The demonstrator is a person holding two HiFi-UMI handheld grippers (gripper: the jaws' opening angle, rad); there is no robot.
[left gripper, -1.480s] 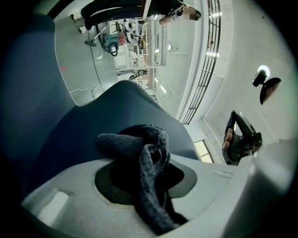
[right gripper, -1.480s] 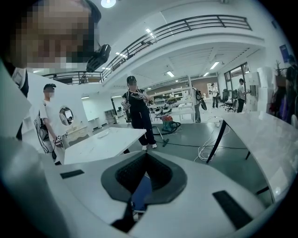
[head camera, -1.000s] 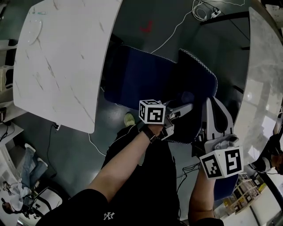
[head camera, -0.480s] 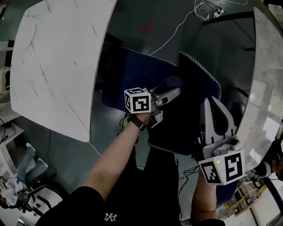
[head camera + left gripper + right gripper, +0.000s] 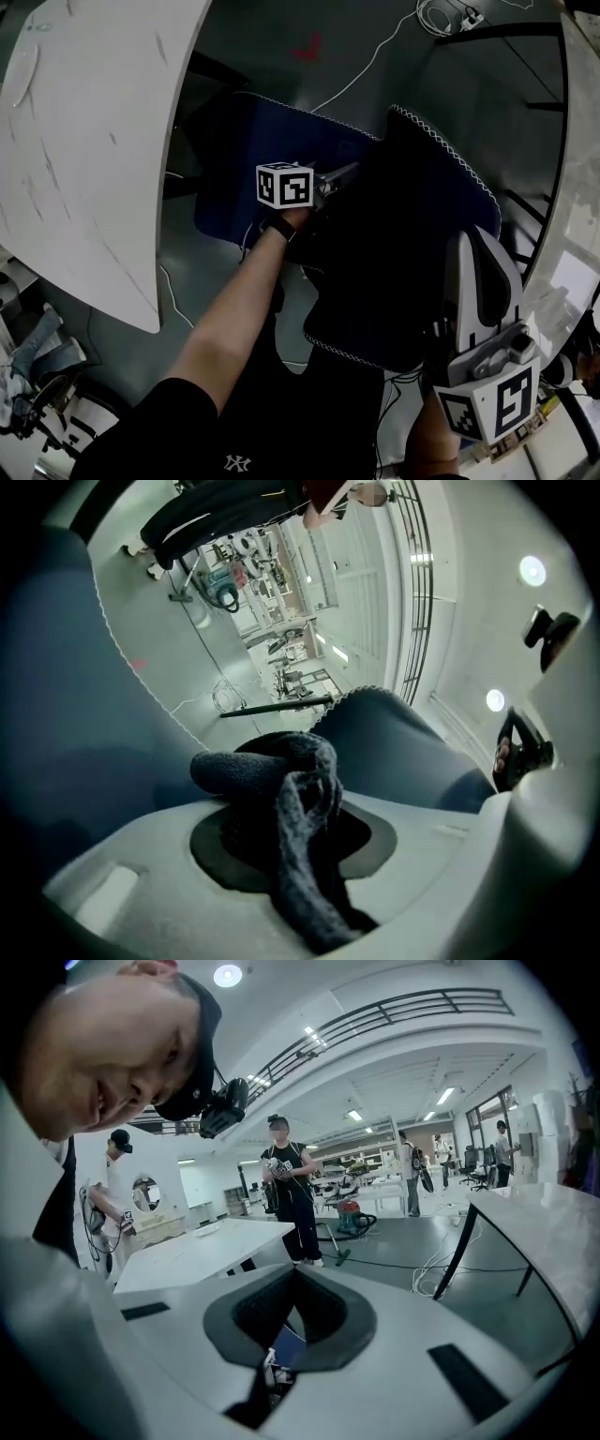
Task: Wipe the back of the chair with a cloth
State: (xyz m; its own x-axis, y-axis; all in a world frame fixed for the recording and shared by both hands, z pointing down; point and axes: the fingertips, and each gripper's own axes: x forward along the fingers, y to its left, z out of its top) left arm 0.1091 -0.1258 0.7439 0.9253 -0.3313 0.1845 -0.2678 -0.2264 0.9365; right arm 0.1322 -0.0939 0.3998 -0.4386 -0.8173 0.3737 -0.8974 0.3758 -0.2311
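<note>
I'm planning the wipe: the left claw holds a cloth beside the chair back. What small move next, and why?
Probably press the left claw onto the chair back and drag it along: it is shut on the cloth, right beside that fabric.

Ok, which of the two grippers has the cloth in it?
The left gripper: its jaws are shut on the dark cloth, beside the blue chair back. The right gripper holds nothing, jaws together.

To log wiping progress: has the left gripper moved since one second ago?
Yes. The left gripper moved along the chair back away from the person, toward its far corner.
</note>
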